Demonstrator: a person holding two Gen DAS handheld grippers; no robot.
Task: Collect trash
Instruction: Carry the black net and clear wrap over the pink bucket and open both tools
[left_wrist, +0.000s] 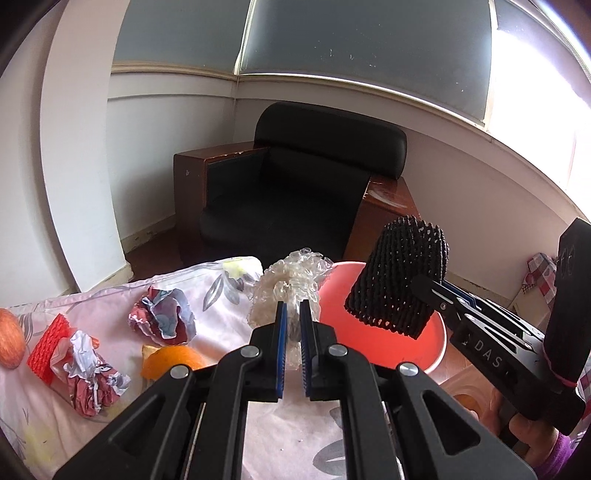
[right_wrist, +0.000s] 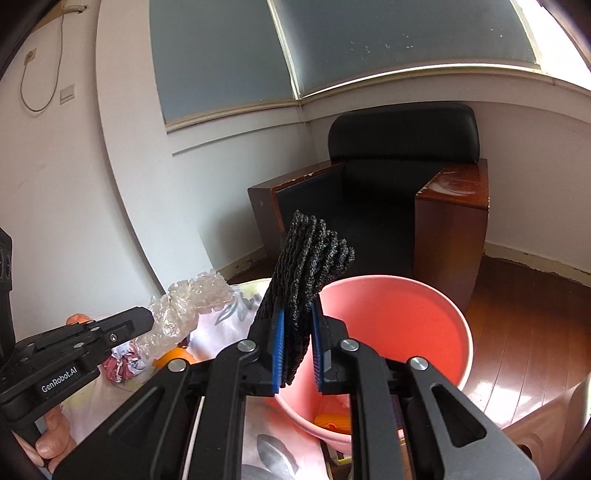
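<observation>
Left gripper (left_wrist: 291, 332) was clamped on crumpled clear plastic wrap (left_wrist: 291, 284) beside the pink bin's (left_wrist: 436, 354) rim. Right gripper (right_wrist: 298, 347) pinched a black foam fruit net (right_wrist: 306, 273), raised above the bin's mouth. Crumpled paper (left_wrist: 162, 317) lay on the floral cloth (left_wrist: 221, 295).

We've got a pink bucket (right_wrist: 399, 314), black foam net (right_wrist: 310, 266), clear bubble wrap (left_wrist: 291, 284), red mesh sleeve (left_wrist: 46, 341), orange peel (left_wrist: 173, 360), and a white floral grey-leaf cloth (left_wrist: 218, 295).
</observation>
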